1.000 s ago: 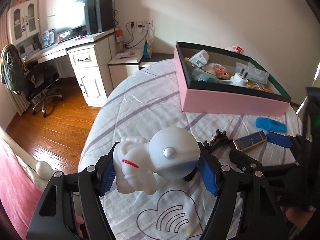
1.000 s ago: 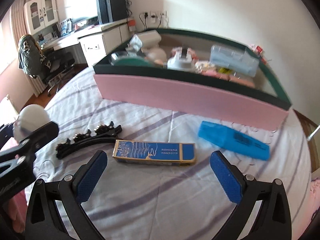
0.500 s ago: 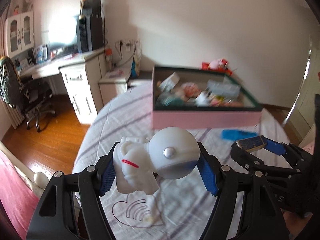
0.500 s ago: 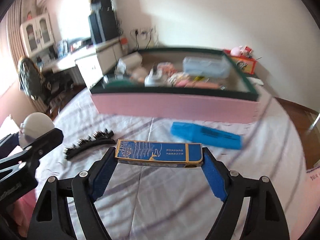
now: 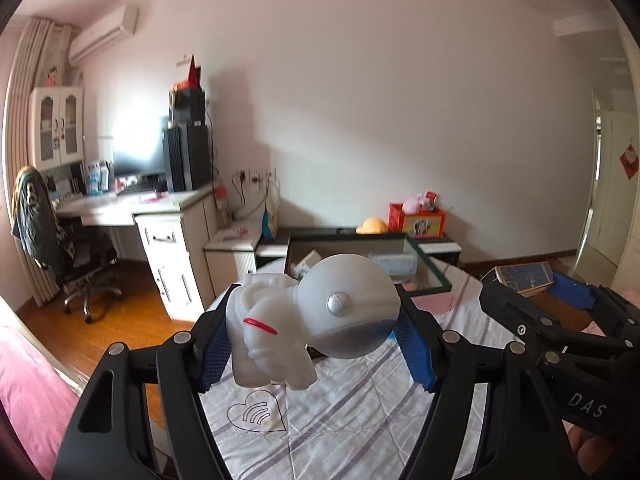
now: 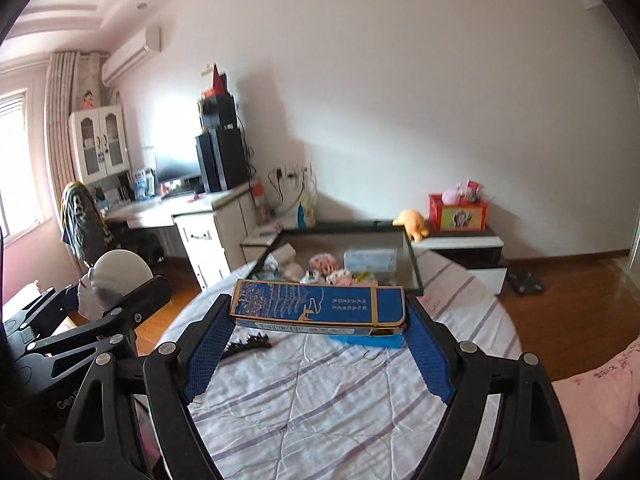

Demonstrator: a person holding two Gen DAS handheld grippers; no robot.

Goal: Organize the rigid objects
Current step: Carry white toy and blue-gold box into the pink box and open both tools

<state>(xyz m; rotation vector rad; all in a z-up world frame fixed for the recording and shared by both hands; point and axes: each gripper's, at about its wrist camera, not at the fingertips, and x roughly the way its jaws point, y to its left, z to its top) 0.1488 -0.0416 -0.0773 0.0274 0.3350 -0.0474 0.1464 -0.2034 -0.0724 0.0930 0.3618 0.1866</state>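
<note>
Blue box (image 6: 320,310) lies crosswise, level, clamped endwise in right tool (image 6: 318,354).

A smooth, matt white plastic astronaut figure (image 5: 312,320) sits centre frame. A glossy printed cardboard box (image 6: 320,307) shows blue and gold. Below lies soft striped quilted cloth (image 6: 320,400).

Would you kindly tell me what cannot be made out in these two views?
- Left wrist view: the white astronaut figure in the left tool hides most of the box's contents.
- Right wrist view: the blue carton in the right tool hides most of the blue case and part of the black hair clip.
- Both views: the carton's print is too small to read.
</note>
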